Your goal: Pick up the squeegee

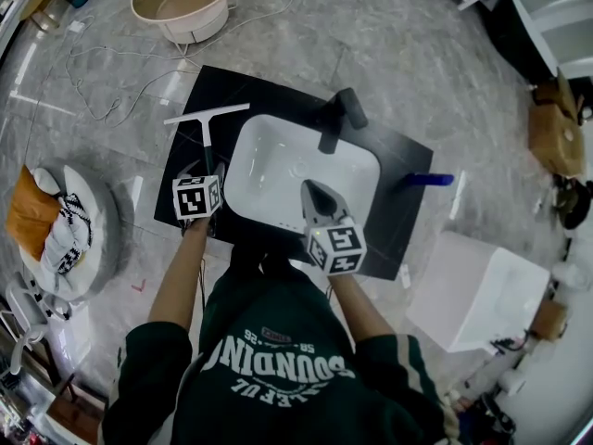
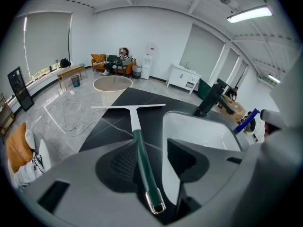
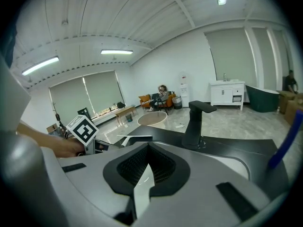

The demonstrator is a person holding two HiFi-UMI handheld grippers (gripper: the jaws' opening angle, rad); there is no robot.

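With the left gripper (image 2: 150, 148) spread open astride the green handle of the squeegee (image 2: 135, 119) on the black counter (image 1: 398, 156), and the right gripper (image 1: 309, 189) closed on nothing above the white sink (image 1: 278, 156).

Green-handled squeegee (image 1: 208, 135), white blade, lies flat on black countertop (image 1: 398, 160).

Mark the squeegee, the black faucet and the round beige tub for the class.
squeegee (image 2: 141, 157): left gripper view, on its green handle.
black faucet (image 3: 194, 126): right gripper view, on its upright body.
round beige tub (image 1: 137, 6): head view, on its left rim.
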